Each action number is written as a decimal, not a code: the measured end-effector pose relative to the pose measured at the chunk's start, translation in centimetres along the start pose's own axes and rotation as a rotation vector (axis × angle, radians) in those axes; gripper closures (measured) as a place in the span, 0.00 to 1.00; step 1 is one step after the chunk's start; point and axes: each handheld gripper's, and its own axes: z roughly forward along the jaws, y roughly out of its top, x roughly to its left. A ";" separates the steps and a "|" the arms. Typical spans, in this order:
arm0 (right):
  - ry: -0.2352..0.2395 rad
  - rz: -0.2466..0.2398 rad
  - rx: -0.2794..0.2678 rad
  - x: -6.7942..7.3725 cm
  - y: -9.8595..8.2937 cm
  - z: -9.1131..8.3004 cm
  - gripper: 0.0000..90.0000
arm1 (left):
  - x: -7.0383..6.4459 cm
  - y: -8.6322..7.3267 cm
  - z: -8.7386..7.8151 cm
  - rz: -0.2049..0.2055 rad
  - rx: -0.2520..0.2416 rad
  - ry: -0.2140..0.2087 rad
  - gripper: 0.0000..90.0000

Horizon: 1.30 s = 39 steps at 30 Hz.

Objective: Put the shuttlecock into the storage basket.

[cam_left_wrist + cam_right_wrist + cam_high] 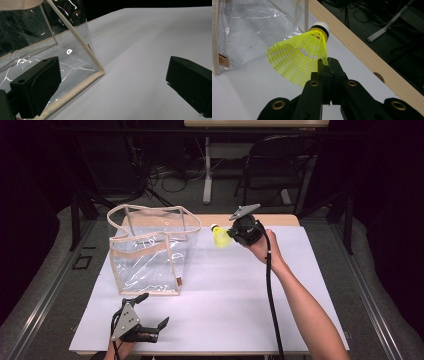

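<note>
A yellow plastic shuttlecock (220, 237) with a white cork tip hangs above the white table sheet, right of the clear bag (150, 251). My right gripper (231, 236) is shut on its mesh skirt (297, 60), jaws pinched on the skirt's edge, cork end pointing away. The bag is transparent with beige trim and stands open-topped at the left of the sheet. My left gripper (152, 310) rests open near the table's front edge, just in front of the bag's near corner (100, 72), with nothing between its jaws.
A white sheet (240, 295) covers the wooden table (367, 55), whose bare far edge shows behind the bag. A folding chair (280, 165) and table legs with cables stand on the floor beyond. The right forearm (305, 305) crosses the sheet's right half.
</note>
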 end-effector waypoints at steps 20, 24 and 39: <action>-0.013 -0.006 -0.014 -0.3 1.5 -1.0 1.00 | 0.1 0.0 0.0 -0.001 0.000 0.000 0.00; -0.013 -0.008 -0.017 -0.3 1.8 -1.1 1.00 | 0.0 0.0 0.0 -0.001 -0.001 0.001 0.00; -0.013 -0.005 -0.025 -0.3 2.5 -1.4 1.00 | 0.0 0.0 0.0 0.000 0.001 0.001 0.00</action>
